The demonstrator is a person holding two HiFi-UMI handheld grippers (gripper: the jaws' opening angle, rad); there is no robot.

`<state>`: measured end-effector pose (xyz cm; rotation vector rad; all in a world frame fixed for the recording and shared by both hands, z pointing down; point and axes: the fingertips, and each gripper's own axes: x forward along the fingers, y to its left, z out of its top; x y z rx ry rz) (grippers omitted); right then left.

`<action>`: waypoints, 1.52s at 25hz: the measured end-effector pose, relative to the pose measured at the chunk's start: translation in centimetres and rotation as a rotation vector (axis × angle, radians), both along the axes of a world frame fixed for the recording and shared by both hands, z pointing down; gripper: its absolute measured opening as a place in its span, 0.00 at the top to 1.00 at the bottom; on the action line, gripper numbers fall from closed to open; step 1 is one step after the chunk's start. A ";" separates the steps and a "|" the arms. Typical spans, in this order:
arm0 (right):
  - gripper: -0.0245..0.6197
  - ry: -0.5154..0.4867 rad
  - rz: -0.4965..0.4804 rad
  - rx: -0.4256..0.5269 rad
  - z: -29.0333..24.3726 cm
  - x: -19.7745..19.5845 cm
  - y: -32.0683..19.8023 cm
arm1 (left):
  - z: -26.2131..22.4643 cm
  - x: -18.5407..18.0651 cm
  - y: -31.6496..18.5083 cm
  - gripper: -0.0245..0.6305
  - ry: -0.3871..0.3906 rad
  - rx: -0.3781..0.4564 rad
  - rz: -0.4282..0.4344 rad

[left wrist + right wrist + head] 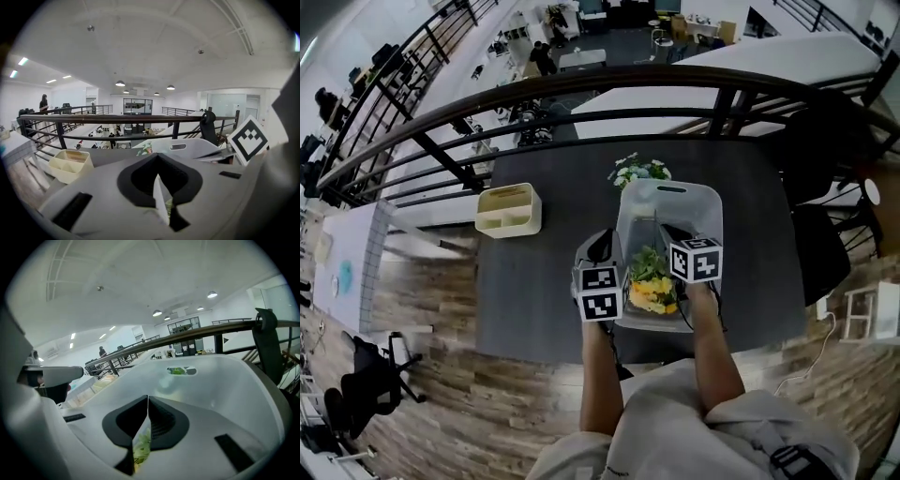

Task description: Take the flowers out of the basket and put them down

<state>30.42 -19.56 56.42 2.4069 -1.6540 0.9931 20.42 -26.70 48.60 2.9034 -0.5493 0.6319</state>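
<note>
A translucent white basket (705,202) stands on the dark table (544,281), with yellow and green flowers (651,281) lying in its near end. My left gripper (602,247) hovers at the basket's left rim, and its jaws meet at the tips with nothing held. My right gripper (671,234) reaches over the flowers inside the basket (225,380). Its jaws (148,401) touch at the tips, and green leaves (140,446) show below through the narrow gap. From the left gripper (158,161), the basket's rim (187,146) lies just ahead.
A second bunch of white flowers (637,172) lies on the table behind the basket. A cream caddy (508,208) sits at the table's far left corner. A black railing (581,94) runs behind the table, with a chair (820,248) at the right.
</note>
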 end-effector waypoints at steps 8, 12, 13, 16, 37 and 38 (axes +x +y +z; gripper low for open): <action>0.85 -0.155 0.035 -0.145 6.3 -0.8 -0.3 | 0.4 0.3 -5.1 0.93 0.057 -0.076 0.023; 0.71 -0.202 0.071 -0.208 8.6 -0.8 -0.7 | 1.8 0.3 -7.7 0.93 0.063 -0.119 0.022; 0.68 -0.197 0.075 -0.222 8.5 -0.8 -0.9 | 1.9 0.3 -8.0 0.93 0.066 -0.130 0.028; 0.68 -0.157 0.070 -0.308 9.1 -0.6 -0.9 | 2.0 0.5 -8.6 0.93 0.069 -0.153 0.050; 0.88 -0.229 0.165 -0.374 13.0 -1.7 -2.2 | 5.8 -3.1 -15.7 0.93 0.018 -0.185 0.108; 0.88 -0.211 0.176 -0.356 11.9 -1.9 -2.1 | 5.4 -3.2 -15.5 0.93 0.019 -0.181 0.122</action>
